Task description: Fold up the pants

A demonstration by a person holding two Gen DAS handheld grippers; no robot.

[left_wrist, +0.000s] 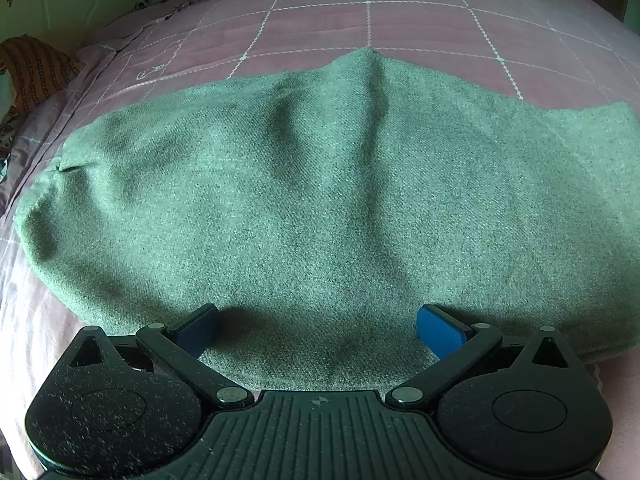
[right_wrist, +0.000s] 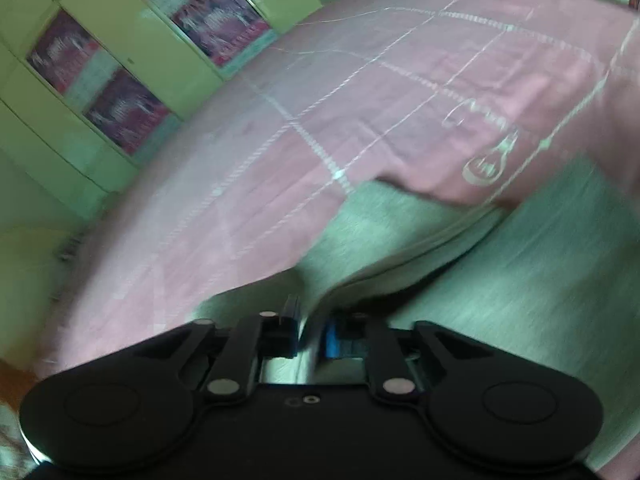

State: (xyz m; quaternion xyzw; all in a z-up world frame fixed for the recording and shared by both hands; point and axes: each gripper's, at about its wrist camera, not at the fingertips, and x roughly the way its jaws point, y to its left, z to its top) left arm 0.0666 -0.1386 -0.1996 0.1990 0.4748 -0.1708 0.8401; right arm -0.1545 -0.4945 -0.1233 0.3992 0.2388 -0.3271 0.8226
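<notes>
Here the green pants lay spread on the pink checked bed, creased by two long ridges. The left gripper hovered at their near edge, fingers wide apart. The right gripper pinched a fold of pants, fingers closed.

A: Where do the pants lie?

B: On the bed, spread across it from left to right, with bare bed beyond them. The left gripper sits at their near edge, its fingers wide apart with cloth between them.

A: And the right gripper?

B: At an edge of the pants, its fingers pinched together on a ridge of cloth. The bed stretches ahead and to the left; a cupboard stands behind it, far left.
</notes>
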